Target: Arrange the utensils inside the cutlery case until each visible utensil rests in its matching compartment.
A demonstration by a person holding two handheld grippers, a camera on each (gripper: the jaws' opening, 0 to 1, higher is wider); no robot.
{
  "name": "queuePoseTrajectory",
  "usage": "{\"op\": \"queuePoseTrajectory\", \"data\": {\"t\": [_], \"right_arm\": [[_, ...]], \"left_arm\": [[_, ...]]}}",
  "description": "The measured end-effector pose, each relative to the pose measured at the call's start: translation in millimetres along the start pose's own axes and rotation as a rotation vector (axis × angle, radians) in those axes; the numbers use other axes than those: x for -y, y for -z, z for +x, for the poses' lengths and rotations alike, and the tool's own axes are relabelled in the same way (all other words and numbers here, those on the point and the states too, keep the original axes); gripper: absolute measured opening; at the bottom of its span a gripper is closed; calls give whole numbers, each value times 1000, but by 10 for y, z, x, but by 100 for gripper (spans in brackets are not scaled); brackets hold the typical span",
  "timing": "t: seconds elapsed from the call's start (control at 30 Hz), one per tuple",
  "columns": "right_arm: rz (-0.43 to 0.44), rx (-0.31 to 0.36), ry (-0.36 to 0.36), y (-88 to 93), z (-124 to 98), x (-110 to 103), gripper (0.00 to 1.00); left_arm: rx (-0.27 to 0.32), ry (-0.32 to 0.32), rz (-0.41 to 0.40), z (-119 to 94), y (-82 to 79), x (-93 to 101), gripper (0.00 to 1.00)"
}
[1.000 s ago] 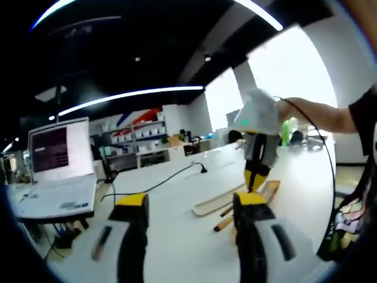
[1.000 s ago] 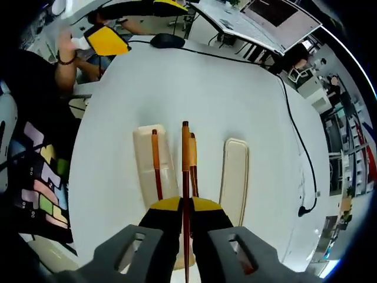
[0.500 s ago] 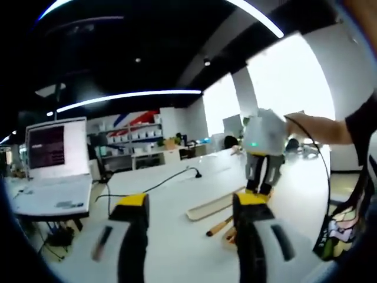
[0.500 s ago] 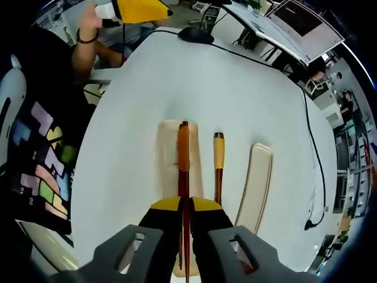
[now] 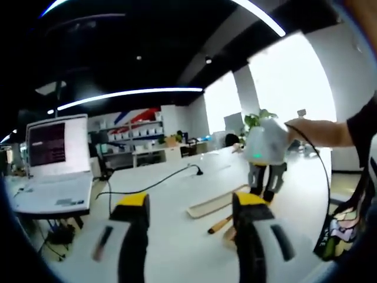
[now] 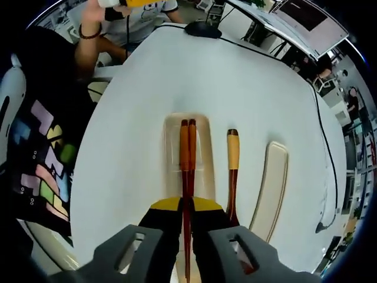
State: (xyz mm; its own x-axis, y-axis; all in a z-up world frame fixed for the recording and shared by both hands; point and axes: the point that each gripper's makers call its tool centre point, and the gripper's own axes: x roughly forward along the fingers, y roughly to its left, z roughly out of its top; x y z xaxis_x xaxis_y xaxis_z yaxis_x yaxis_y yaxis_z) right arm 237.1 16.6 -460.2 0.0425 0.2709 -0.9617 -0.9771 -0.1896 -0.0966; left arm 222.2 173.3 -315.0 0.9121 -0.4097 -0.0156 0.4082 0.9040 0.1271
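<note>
In the right gripper view my right gripper (image 6: pixel 185 207) is shut on a dark red chopstick (image 6: pixel 184 154) that reaches out over the cream cutlery case (image 6: pixel 172 154). A second chopstick (image 6: pixel 192 147) lies right beside it in the case. A utensil with an orange handle (image 6: pixel 233 159) lies on the table between the case and the cream lid (image 6: pixel 272 183). My left gripper (image 5: pixel 191 203) hovers open above the table with nothing between its jaws. Beyond it, the right gripper (image 5: pixel 264 187) stands over the lid (image 5: pixel 213 203) and a wooden utensil (image 5: pixel 220 224).
A black mouse (image 6: pixel 202 29) and its cable (image 6: pixel 323 135) lie on the white table (image 6: pixel 135 106). A person's arm (image 6: pixel 93 36) and patterned clothing (image 6: pixel 41 159) are at the table's left edge. An open laptop (image 5: pixel 54 159) and a cable (image 5: pixel 154 186) sit beyond the left gripper.
My right gripper has carried the held chopstick sideways over the case, so it now lies alongside the second chopstick there. The left gripper has stayed nearly still and open.
</note>
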Motion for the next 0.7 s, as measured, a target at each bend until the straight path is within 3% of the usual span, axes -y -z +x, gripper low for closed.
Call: {"op": "queuePoseTrajectory", "data": {"t": [0.7], "right_arm": [[13,1,1,32,36,42,3]], "left_arm": [[-3,6,-4,5,12,30,59]]}}
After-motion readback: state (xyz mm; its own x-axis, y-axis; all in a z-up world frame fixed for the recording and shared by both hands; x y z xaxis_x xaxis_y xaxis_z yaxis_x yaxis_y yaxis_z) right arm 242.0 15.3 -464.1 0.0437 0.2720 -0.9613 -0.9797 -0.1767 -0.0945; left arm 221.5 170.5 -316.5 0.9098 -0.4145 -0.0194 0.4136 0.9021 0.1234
